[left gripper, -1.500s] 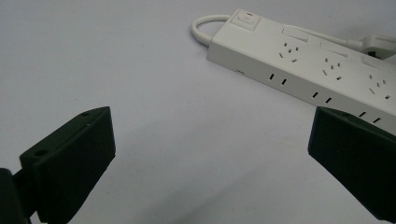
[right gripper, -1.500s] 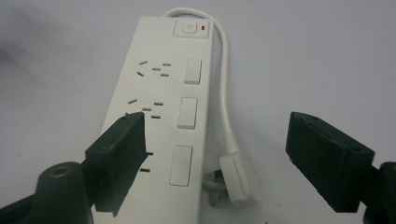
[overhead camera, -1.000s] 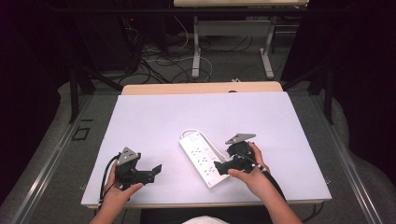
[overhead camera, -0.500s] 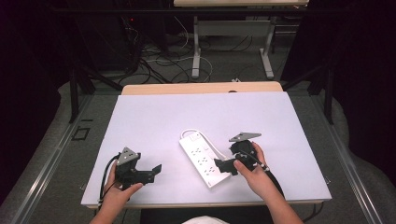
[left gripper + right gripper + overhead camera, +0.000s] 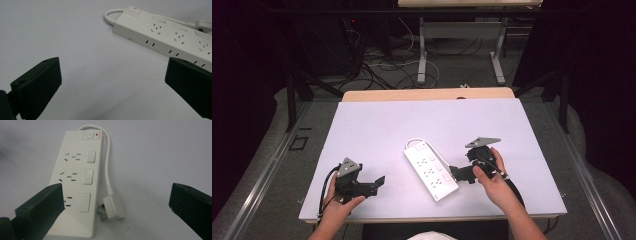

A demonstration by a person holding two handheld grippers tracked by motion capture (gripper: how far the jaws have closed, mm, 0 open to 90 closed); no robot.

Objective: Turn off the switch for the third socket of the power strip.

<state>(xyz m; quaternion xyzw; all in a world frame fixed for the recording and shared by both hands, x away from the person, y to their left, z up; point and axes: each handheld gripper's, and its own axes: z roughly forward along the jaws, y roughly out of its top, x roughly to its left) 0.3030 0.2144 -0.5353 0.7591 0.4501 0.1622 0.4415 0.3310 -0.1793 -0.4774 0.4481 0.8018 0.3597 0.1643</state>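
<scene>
Gaping wide with nothing between its jaws, the right gripper (image 5: 460,174) hangs low over the near right part of the white table (image 5: 377,125), gripped by the person's right hand (image 5: 492,180), a grey three-cornered plate on top. Its jaws point toward the white power strip (image 5: 430,169), which lies flat just beside them near the middle of the table, set on a diagonal from far left to near right. In the right gripper view the strip sits ahead and left of centre, its near end partly behind the left jaw; the strip's top carries three socket groups down one side, three blank rocker switches beside them, and a master switch (image 5: 91,135) with a small red mark at the far end. A white cord (image 5: 108,157) leaves that far end, loops round and runs back along the strip's side to a white plug (image 5: 113,207), which lies on the table touching or nearly touching the strip's edge, between the two jaws. Farther off, the left gripper (image 5: 374,184) rests at the near left of the table in the person's left hand (image 5: 339,205), its jaws likewise spread apart and empty, aimed toward the strip but well apart from it. In the left gripper view the strip runs across the upper right, slotted side wall facing the camera, its near part passing behind the right jaw.
</scene>
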